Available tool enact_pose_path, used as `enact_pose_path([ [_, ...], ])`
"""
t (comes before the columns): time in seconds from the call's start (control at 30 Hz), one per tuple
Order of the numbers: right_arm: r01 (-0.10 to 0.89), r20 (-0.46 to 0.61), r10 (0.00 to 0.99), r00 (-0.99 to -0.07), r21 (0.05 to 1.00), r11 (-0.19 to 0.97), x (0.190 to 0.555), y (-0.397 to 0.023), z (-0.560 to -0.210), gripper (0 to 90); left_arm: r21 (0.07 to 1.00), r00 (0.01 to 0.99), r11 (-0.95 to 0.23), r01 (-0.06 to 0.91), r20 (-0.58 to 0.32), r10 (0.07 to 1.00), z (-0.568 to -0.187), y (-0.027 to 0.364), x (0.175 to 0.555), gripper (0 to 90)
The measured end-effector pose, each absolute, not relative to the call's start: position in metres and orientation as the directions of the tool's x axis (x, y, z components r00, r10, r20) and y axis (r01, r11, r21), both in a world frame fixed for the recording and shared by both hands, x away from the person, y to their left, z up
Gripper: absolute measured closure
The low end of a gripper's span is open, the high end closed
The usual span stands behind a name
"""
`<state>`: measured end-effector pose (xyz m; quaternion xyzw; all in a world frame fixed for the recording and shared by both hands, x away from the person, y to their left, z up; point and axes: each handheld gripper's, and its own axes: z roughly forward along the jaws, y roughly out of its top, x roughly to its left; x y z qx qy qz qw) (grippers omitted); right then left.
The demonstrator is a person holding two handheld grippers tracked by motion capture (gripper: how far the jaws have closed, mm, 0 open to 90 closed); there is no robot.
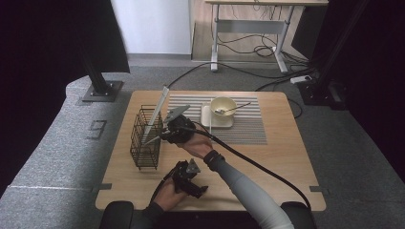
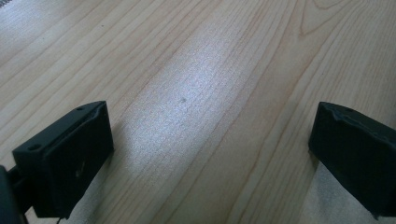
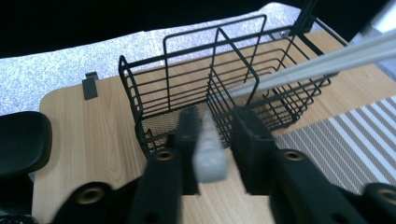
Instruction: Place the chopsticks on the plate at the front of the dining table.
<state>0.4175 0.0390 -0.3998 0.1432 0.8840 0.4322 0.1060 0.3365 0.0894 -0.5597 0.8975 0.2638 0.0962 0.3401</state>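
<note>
A black wire basket [image 1: 143, 143] [image 3: 187, 70] stands at the table's left, with a long white stick [image 1: 158, 109] [image 3: 327, 63] leaning in it. My right gripper [image 1: 160, 136] [image 3: 215, 119] is beside the basket's near right rim, shut on a pale grey-white stick [image 3: 209, 156] [image 1: 153, 140]. This stick's tip points into the basket's near compartment. My left gripper [image 1: 193, 183] [image 2: 210, 140] rests low over bare wood near the front edge, open, with nothing between its jaws.
A cream bowl [image 1: 223, 106] with a spoon [image 1: 236, 109] sits on a white tray [image 1: 207, 120] on a striped placemat [image 1: 248, 129] at the back right. The right gripper's cable [image 1: 258, 167] trails over the table's right half.
</note>
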Motion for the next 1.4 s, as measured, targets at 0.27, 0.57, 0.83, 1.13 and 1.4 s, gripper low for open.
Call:
enact_pose_path([
  [0.27, 0.111, -0.118, 0.317, -0.941, 0.778, 0.619, 0.412, 0.040, -0.398, 82.8, 0.661, 0.841, -0.628, 0.410, -0.008, 0.540, -0.560, 0.089, 0.336, 0.0],
  [0.57, 0.134, -0.066, 0.303, -0.951, 0.795, 0.592, 0.412, 0.030, -0.382, 82.8, 0.660, 0.841, -0.630, 0.410, -0.007, 0.540, -0.560, 0.089, 0.336, 0.0],
  [0.83, 0.137, -0.034, 0.283, -0.959, 0.815, 0.563, 0.408, 0.016, -0.362, 82.9, 0.659, 0.842, -0.631, 0.409, -0.005, 0.540, -0.560, 0.090, 0.336, 0.0],
  [1.13, 0.136, -0.027, 0.283, -0.959, 0.831, 0.539, 0.402, 0.001, -0.340, 82.9, 0.662, 0.841, -0.628, 0.409, -0.006, 0.542, -0.560, 0.089, 0.336, 0.0],
  [1.4, 0.130, -0.038, 0.305, -0.952, 0.849, 0.512, 0.397, -0.019, -0.317, 82.9, 0.662, 0.841, -0.628, 0.409, -0.006, 0.541, -0.560, 0.089, 0.336, 0.0],
])
